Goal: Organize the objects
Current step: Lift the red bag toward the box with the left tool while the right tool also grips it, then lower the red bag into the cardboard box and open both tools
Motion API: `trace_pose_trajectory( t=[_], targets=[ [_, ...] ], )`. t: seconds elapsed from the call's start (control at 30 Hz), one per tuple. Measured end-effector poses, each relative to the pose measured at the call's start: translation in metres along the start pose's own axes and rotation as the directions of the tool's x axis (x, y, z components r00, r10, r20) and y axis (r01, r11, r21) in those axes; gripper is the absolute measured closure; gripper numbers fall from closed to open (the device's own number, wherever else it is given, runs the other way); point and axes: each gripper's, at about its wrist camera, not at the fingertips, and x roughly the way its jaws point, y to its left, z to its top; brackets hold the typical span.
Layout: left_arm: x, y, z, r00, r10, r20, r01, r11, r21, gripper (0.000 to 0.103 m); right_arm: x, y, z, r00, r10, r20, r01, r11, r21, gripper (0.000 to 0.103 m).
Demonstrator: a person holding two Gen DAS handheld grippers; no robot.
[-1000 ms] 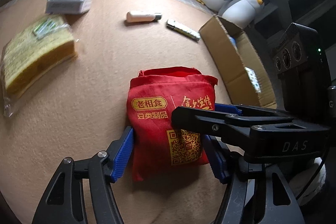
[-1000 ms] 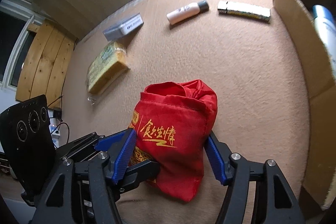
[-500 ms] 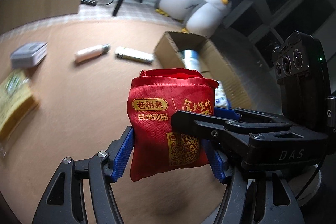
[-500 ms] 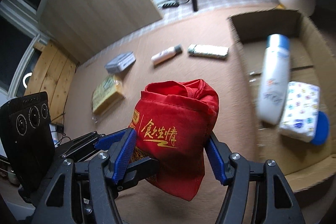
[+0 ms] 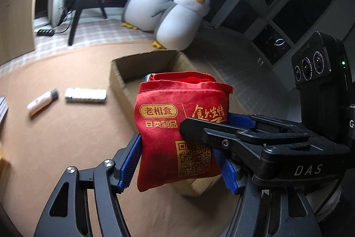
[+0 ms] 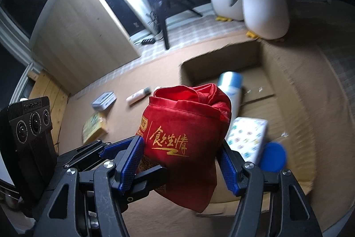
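Note:
A red cloth bag [image 5: 175, 126] with gold print hangs in the air, clamped from two sides. My left gripper [image 5: 179, 167] is shut on its lower part, blue pads pressing both edges. My right gripper [image 6: 180, 164] is shut on the same red bag [image 6: 184, 126]; one of its black fingers [image 5: 213, 137] crosses the bag's front in the left wrist view. The bag hangs at the near edge of an open cardboard box [image 6: 299, 126]. In the box lie a white bottle with a blue cap [image 6: 230, 86], a patterned pack [image 6: 246, 137] and a blue round lid [image 6: 274, 157].
On the tan carpet left of the box [image 5: 119, 79] lie a white tube [image 5: 42, 101], a flat white pack [image 5: 85, 95], a grey tin [image 6: 104, 100] and a yellow sponge pack [image 6: 94, 128]. Two plush penguins [image 5: 177, 21] sit behind the box, beside a lamp stand.
Both grippers have lifted the red bag off the carpet and carried it toward the cardboard box. The box interior has come into view. Neither grip has changed.

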Motion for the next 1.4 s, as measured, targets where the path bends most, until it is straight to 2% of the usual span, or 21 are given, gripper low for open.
trace_pose_trajectory(
  t=[0.43, 0.8, 1.0, 1.13, 1.4],
  targets=[
    [0.070, -0.031, 0.050, 1.000, -0.026, -0.014, 0.026, 1.000, 0.007, 0.035, -0.007, -0.056, 0.032, 0.996, -0.080, 0.047, 0.079, 0.996, 0.028, 0.041],
    [0.114, -0.035, 0.072, 0.998, -0.048, -0.047, 0.050, 0.998, 0.034, 0.035, -0.001, -0.088, 0.047, 0.990, -0.130, 0.045, 0.127, 0.990, 0.059, 0.041],
    [0.123, -0.034, 0.072, 0.997, -0.050, -0.054, 0.052, 0.998, 0.037, 0.034, 0.002, -0.095, 0.051, 0.989, -0.145, 0.039, 0.143, 0.988, 0.063, 0.041],
    [0.124, -0.032, 0.071, 0.998, -0.032, -0.060, 0.035, 0.999, 0.041, 0.029, 0.003, -0.097, 0.052, 0.987, -0.154, 0.036, 0.151, 0.986, 0.075, 0.041],
    [0.106, -0.029, 0.067, 0.999, -0.016, -0.047, 0.019, 0.998, 0.056, 0.029, 0.000, -0.096, 0.051, 0.986, -0.164, 0.037, 0.161, 0.984, 0.073, 0.041]
  ],
)
